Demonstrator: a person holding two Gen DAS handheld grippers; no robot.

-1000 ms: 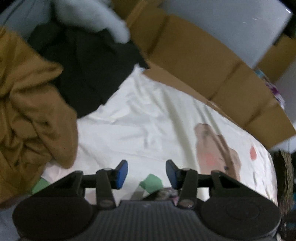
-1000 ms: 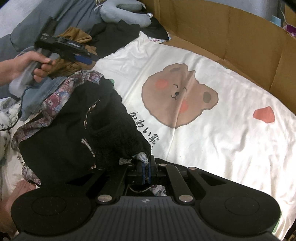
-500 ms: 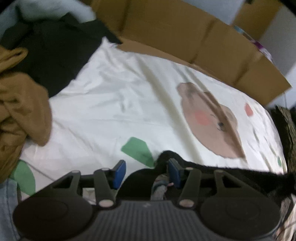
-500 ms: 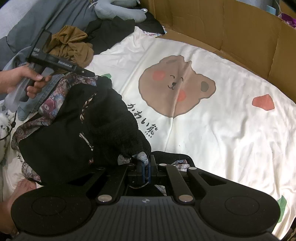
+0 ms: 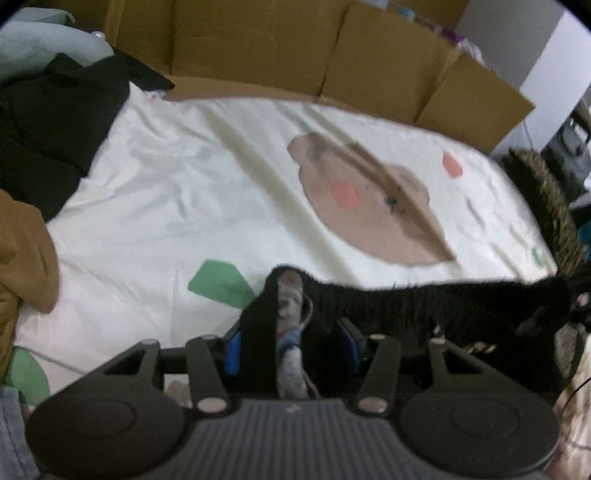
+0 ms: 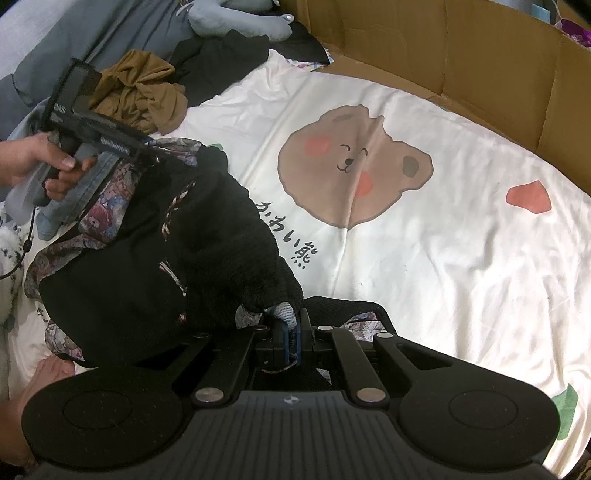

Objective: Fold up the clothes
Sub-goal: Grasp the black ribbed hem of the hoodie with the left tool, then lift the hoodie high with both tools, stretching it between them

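A black fuzzy garment point(image 6: 147, 258) with a patterned lining lies bunched at the left of the cream bear-print sheet point(image 6: 424, 258). My right gripper point(image 6: 291, 334) is shut on its near edge, with a bit of lining pinched between the blue pads. In the right wrist view a hand point(image 6: 40, 166) holds my left gripper point(image 6: 162, 158) at the garment's far corner. In the left wrist view that corner of the black garment point(image 5: 424, 302) lies between the left gripper's point(image 5: 291, 349) wide-apart fingers, which stand open around it.
A cardboard wall point(image 6: 480, 55) runs along the sheet's far side. A mustard garment point(image 6: 144, 92), dark clothes point(image 6: 221, 59) and a grey plush point(image 6: 236, 22) are piled at the far left. Denim point(image 6: 66, 206) lies under the left gripper.
The left gripper has swung away from the clothes pile and come down onto the black garment, whose corner now sits between its fingers. The right gripper keeps its hold.
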